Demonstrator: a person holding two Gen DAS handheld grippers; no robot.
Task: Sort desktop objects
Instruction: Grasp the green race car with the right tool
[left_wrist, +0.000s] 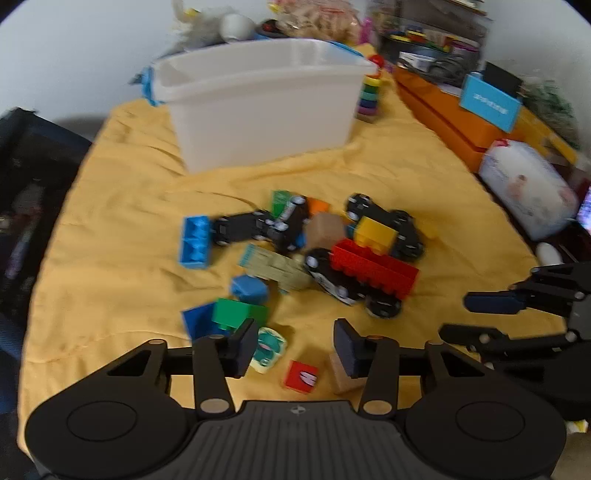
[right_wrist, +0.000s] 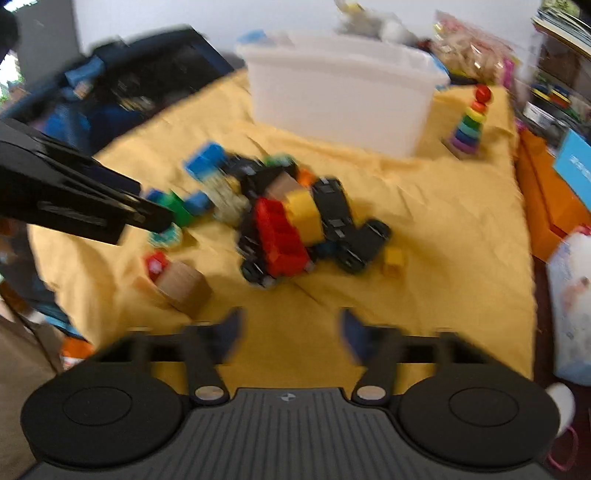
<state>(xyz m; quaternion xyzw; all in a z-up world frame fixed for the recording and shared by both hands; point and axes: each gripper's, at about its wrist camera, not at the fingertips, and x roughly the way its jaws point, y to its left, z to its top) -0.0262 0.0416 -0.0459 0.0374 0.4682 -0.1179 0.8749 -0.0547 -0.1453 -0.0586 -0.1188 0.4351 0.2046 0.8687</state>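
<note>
The left hand-held gripper (left_wrist: 295, 345) is hovering with its fingers spread wide and gripping nothing, a red cube (left_wrist: 301, 376) lying between them below and the toy pile (left_wrist: 317, 247) just ahead. The right hand-held gripper (right_wrist: 290, 332) is likewise hanging spread and empty over bare yellow cloth (right_wrist: 443, 229), the pile ahead and the white bin (right_wrist: 340, 92) beyond.

Bare yellow cloth (right_wrist: 436, 236) — passable right of the heap and in front of it. Obstacles: jumbled pile of plastic bricks and black toy cars (left_wrist: 332, 251) mid-table; translucent white plastic bin (left_wrist: 262, 103) behind — rainbow ring stacker (right_wrist: 469, 125) beside it
</note>
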